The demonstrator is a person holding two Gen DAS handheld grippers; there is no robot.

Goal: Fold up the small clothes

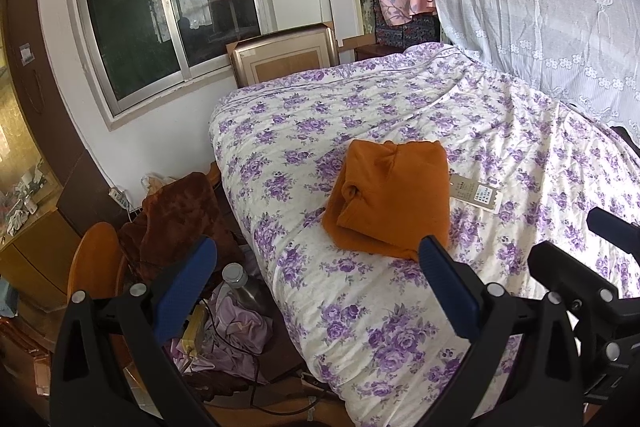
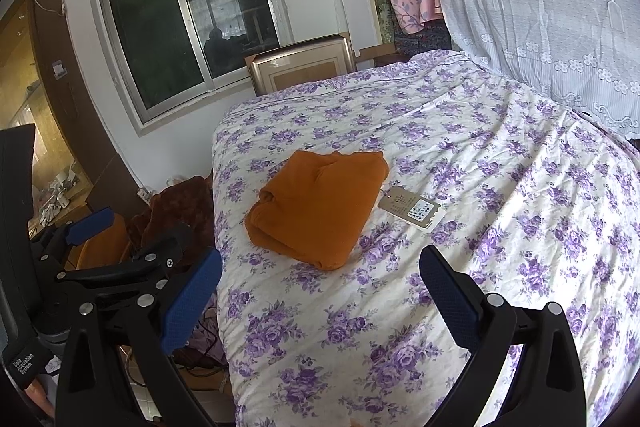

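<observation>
A small orange garment [image 1: 390, 197] lies folded into a compact bundle on the bed's floral quilt [image 1: 500, 131]; it also shows in the right wrist view [image 2: 320, 207]. A paper hang tag [image 1: 476, 193] sticks out from its right side, also seen in the right wrist view [image 2: 412, 213]. My left gripper [image 1: 318, 267] is open and empty, held back from the garment near the bed's front left edge. My right gripper [image 2: 320, 279] is open and empty, just in front of the garment. Neither touches the cloth.
The quilt [image 2: 500, 167] covers the whole bed. Left of the bed are a brown blanket [image 1: 180, 211], a wooden chair [image 1: 96, 263], a metal bottle [image 1: 240, 283] and loose clothes on the floor. A lace curtain [image 1: 540, 7] hangs at the right. A framed picture [image 1: 286, 57] leans under the window.
</observation>
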